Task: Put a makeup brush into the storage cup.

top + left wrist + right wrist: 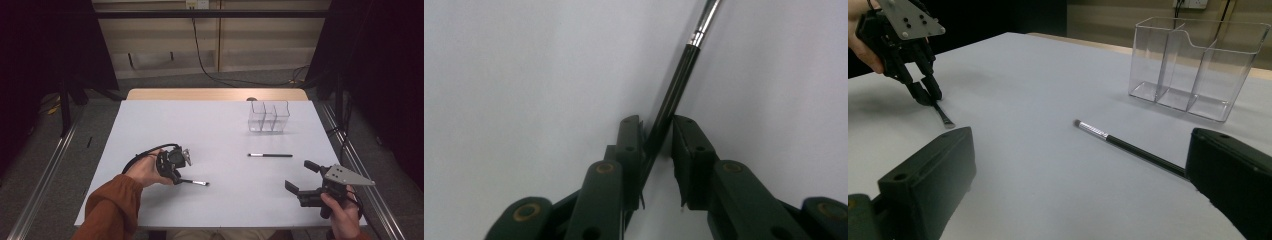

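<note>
Brush [194, 182], thin and black-handled, lies on the big white desk [210, 130] at its near left, handle end between the jaws of the left hand-held gripper [658, 131], which presses on it. A clear divided organizer [269, 116] stands far right. The right hand-held gripper [299, 176] hangs wide open, empty, near a second brush [270, 155].
</note>
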